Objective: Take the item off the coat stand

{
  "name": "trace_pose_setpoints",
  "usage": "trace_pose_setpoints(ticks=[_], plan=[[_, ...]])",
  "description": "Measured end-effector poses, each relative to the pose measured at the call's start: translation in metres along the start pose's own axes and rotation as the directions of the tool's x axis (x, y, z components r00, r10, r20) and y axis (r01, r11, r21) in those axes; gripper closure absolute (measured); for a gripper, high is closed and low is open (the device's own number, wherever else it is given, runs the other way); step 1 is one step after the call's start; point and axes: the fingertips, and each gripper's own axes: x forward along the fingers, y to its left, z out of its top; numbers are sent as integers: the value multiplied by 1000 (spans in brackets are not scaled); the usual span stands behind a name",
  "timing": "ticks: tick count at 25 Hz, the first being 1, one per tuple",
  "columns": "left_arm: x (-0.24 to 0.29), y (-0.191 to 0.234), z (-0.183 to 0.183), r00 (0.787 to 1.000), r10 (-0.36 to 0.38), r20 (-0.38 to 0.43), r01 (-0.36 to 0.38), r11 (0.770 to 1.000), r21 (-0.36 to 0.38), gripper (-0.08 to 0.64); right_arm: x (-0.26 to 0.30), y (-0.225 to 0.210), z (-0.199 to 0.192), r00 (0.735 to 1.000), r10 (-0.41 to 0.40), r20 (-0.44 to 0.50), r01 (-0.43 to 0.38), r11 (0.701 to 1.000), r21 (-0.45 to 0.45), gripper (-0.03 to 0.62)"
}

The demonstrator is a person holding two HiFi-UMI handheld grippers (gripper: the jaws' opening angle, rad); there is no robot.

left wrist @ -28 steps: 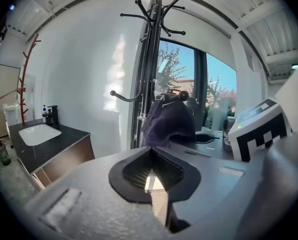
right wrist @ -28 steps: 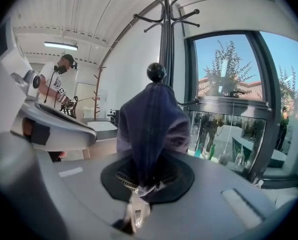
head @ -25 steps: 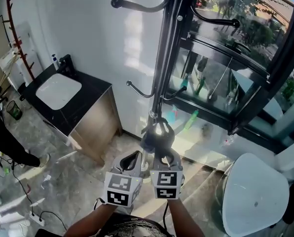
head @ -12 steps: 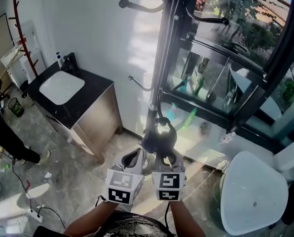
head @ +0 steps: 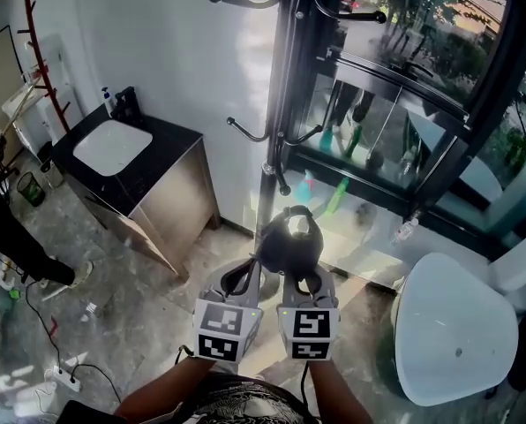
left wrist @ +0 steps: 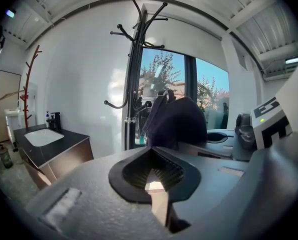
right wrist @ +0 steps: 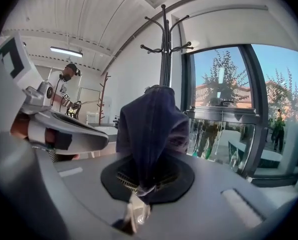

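Note:
The item is a dark navy cloth cap (head: pixel 289 239), bunched up and hanging in the air in front of the black coat stand (head: pixel 281 104). It hangs clear of the stand's hooks. My right gripper (head: pixel 300 276) is shut on the cap's lower edge; the right gripper view shows the cloth (right wrist: pixel 151 129) pinched in the right gripper (right wrist: pixel 139 186), with the stand (right wrist: pixel 164 49) behind. My left gripper (head: pixel 243 276) sits just left of the cap, shut and holding nothing. In the left gripper view the cap (left wrist: pixel 174 124) hangs beyond the left gripper (left wrist: pixel 156 181), right of the stand (left wrist: pixel 134 84).
A black-topped cabinet with a white sink (head: pixel 113 148) stands to the left. A white round stool (head: pixel 457 343) is at the lower right. A large window (head: pixel 404 131) lies behind the stand. A red coat rack (head: pixel 38 60) stands far left, with cables (head: pixel 60 378) on the floor.
The cap has come away from the stand's low hook and moved toward me with the right gripper. Both grippers have drawn back slightly; the hooks now stand bare.

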Motion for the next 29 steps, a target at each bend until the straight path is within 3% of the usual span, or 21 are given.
trace_pose_setpoints(ticks=[16,29], plan=[[-34,-46,-14,1000,-17,14,16,999,41,558,-73,-10,-21,999,-41,-11,41,996,83,577],[-41,-53,-19,1000,-14,19,14,999,40,558,-87,-8,-15,999,-46,17,44,995,90,577]])
